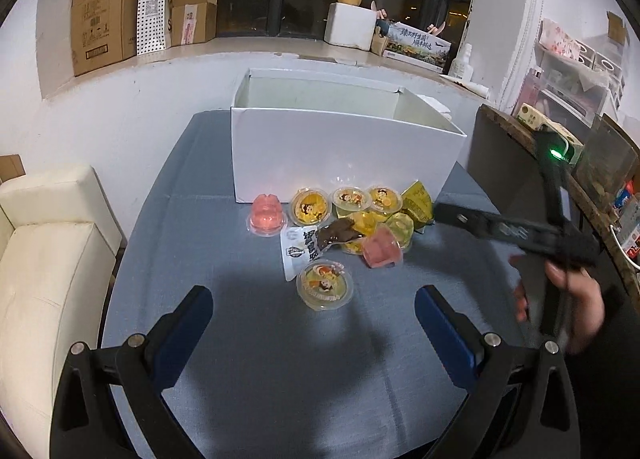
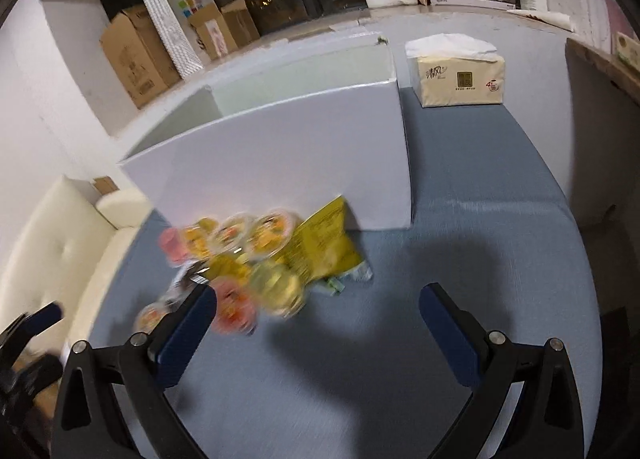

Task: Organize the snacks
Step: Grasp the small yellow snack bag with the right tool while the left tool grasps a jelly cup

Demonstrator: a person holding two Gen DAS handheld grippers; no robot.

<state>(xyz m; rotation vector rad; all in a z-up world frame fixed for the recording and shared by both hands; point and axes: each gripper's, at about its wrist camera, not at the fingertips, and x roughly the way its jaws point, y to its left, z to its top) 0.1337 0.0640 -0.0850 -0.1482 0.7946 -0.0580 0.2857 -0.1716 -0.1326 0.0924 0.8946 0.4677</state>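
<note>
A pile of snacks lies on the blue table in front of an open white box [image 1: 344, 147]: several yellow jelly cups [image 1: 310, 206], a pink jelly cup [image 1: 267, 215] at the left, a second pink one [image 1: 382, 247], a yellow packet [image 1: 418, 201] and a white-and-brown packet [image 1: 306, 249]. One jelly cup [image 1: 325, 285] sits nearest, just ahead of my open, empty left gripper [image 1: 314, 307]. My right gripper [image 2: 318, 309] is open and empty, to the right of the blurred pile [image 2: 248, 263]. It also shows in the left wrist view [image 1: 516, 233], hand-held beside the pile.
A tissue pack [image 2: 460, 75] stands right of the white box [image 2: 280, 163]. A cream sofa [image 1: 48, 259] is left of the table. Cardboard boxes [image 1: 106, 15] and bags line the windowsill. A dark wooden shelf [image 1: 560, 179] stands at the right.
</note>
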